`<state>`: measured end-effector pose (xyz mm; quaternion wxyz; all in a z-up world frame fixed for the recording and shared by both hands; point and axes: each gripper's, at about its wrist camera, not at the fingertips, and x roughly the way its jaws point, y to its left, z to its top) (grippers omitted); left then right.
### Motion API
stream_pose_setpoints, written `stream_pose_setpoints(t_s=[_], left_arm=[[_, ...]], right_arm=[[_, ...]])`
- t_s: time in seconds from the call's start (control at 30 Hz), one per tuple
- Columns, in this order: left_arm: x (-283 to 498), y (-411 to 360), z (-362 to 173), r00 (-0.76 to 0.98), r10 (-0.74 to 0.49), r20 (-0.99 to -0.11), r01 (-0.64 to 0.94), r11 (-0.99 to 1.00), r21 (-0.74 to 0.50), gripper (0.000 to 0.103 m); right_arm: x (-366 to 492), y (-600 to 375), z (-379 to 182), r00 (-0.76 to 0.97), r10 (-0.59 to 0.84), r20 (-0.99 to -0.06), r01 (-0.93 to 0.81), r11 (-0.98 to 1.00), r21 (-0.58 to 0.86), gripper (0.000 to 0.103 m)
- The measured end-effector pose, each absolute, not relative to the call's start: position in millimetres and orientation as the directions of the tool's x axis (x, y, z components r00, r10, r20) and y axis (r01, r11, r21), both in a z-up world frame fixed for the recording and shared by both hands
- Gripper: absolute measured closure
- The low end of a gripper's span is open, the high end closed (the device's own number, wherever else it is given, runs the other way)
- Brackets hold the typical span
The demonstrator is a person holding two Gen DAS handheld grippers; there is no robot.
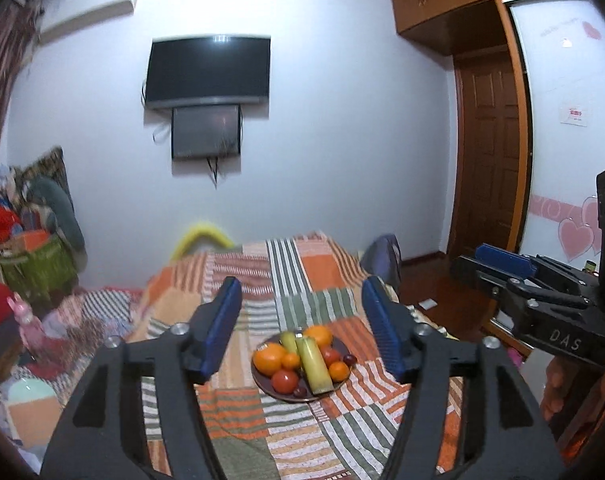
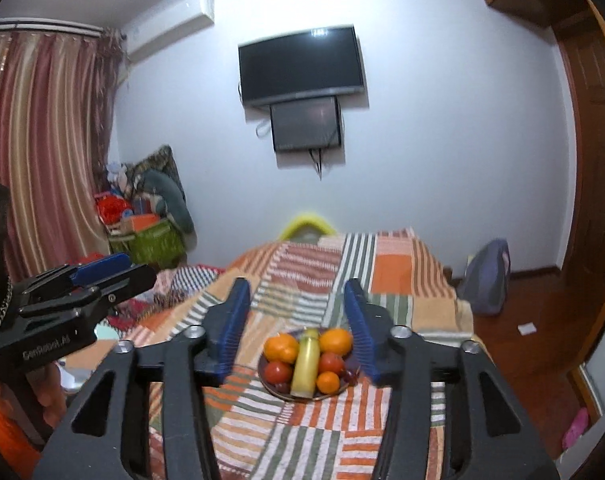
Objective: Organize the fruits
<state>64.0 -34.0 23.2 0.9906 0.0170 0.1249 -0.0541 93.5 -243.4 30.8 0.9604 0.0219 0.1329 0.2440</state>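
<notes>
A dark round plate (image 1: 271,391) (image 2: 265,381) lies on the bed, ahead of and below both grippers. It carries large oranges (image 1: 268,358) (image 2: 335,341), small oranges, red tomatoes (image 1: 285,381) (image 2: 278,372), two long yellow-green pieces (image 1: 314,364) (image 2: 305,368) and small dark fruits (image 1: 349,358). My left gripper (image 1: 302,288) is raised well clear of the plate, open, with nothing between its blue pads. My right gripper (image 2: 296,286) stands the same way, open and empty. Each gripper shows side-on at the edge of the other's view, with a hand beneath it.
A striped patchwork cover (image 1: 302,272) (image 2: 358,264) drapes the bed. Two dark screens (image 1: 210,68) hang on the far wall. Piled bags and toys (image 1: 34,248) stand left. A wooden door (image 1: 488,152), wardrobe and wood floor with a grey backpack (image 2: 486,280) lie right.
</notes>
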Motion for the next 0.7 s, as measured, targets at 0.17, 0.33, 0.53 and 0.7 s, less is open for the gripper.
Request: stream_pose_setpoints(t_s=[0.17,0.33,0.53,0.7], left_arm=[[41,-38,32,0.975,-0.088,-0.202,0.098,0.994,0.04,0.019],[31,-38,35,0.979,-0.09,-0.186,0.096,0.995,0.023,0.01],[22,-38,34,0.981,-0.083,-0.177,0.086,0.996,0.011,0.003],[23,-38,31,0.98,-0.075,-0.182,0.077,0.997,0.002,0.001]], right_arm=[[83,-242,34,0.869,0.454,-0.198,-0.445,0.891,0.091,0.035],[74,-241,33,0.891,0.422,-0.168,-0.416,0.906,0.076,0.018],[66,-246,33,0.909,0.389,-0.148,-0.381,0.921,0.084,0.001],[60,-248,33,0.916,0.376,-0.143,-0.368,0.926,0.08,0.0]])
